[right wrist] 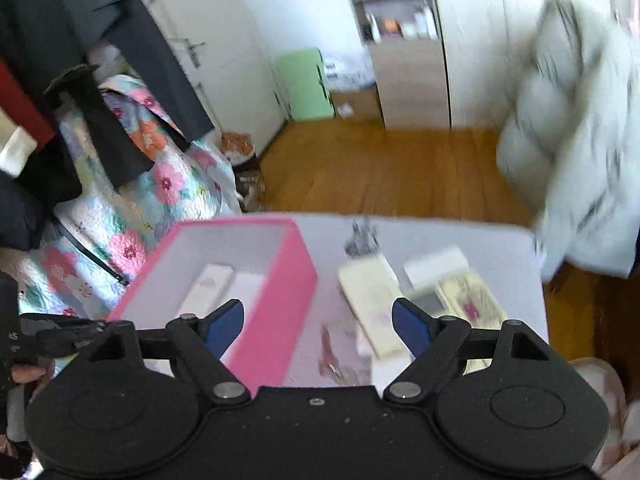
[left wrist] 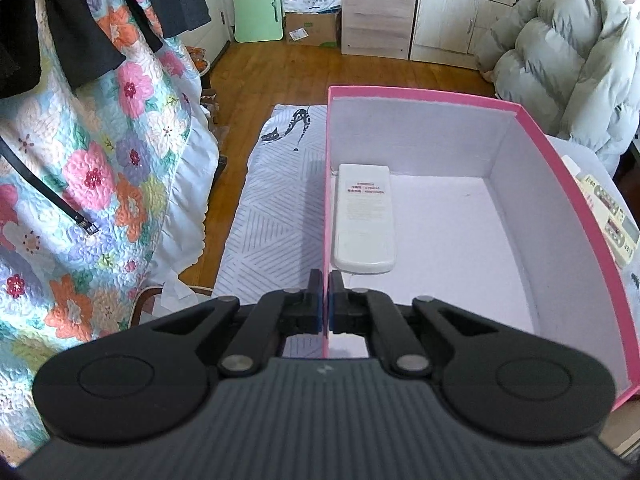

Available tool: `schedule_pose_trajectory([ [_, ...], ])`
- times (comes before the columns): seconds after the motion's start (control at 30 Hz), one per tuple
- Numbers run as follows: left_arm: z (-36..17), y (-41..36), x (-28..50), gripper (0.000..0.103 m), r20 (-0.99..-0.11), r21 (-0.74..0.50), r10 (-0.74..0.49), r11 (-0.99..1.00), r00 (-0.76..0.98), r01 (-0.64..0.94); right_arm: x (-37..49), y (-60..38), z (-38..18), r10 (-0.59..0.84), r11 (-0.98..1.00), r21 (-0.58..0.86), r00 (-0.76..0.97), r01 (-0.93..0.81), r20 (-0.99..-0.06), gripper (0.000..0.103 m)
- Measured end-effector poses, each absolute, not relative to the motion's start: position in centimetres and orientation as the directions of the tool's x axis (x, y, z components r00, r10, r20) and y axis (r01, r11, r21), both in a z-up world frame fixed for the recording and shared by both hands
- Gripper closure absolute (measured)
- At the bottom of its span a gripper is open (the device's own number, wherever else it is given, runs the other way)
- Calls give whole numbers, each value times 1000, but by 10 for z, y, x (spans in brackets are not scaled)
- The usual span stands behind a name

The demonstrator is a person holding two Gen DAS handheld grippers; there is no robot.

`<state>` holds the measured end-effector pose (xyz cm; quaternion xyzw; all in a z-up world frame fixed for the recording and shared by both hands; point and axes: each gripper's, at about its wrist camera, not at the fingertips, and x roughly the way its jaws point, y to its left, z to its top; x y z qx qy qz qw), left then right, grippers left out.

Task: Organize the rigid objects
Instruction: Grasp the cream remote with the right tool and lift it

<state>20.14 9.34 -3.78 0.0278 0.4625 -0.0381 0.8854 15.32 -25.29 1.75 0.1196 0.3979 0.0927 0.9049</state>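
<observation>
Here left tool (left wrist: 325, 280) pinches pink box (left wrist: 560, 184) wall; right tool (right wrist: 318, 320) spread.

A home bedroom is indicated by a floral quilt (left wrist: 100, 168), hung dark clothes (left wrist: 80, 20), a wooden wardrobe (left wrist: 452, 8) and a wood floor (left wrist: 320, 68)

Pink box (left wrist: 472, 216) floor lies open right of the white remote (left wrist: 364, 220).
</observation>
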Motion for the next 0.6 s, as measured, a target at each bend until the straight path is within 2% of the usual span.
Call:
schedule_pose_trajectory([
  [0.2, -38, 93, 199, 101, -814, 19, -39, 996, 579, 93, 150, -266, -28, 251, 961, 266, 665, -82, -704, 21],
  [0.37, -38, 89, 200, 101, -818, 41, -26, 994, 575, 103, 161, -245, -48, 196, 976, 61, 708, -211, -678, 28],
  [0.4, -38, 89, 200, 101, -818, 46, -23, 993, 575, 104, 171, -242, -51, 209, 970, 56, 696, -236, -687, 33],
  [0.53, -37, 88, 199, 101, -819, 52, -19, 993, 574, 107, 211, -234, -62, 221, 953, 32, 622, -300, -751, 35],
  [0.6, -38, 87, 199, 101, -818, 53, -18, 993, 575, 107, 227, -231, -71, 171, 957, -19, 616, -290, -769, 34],
])
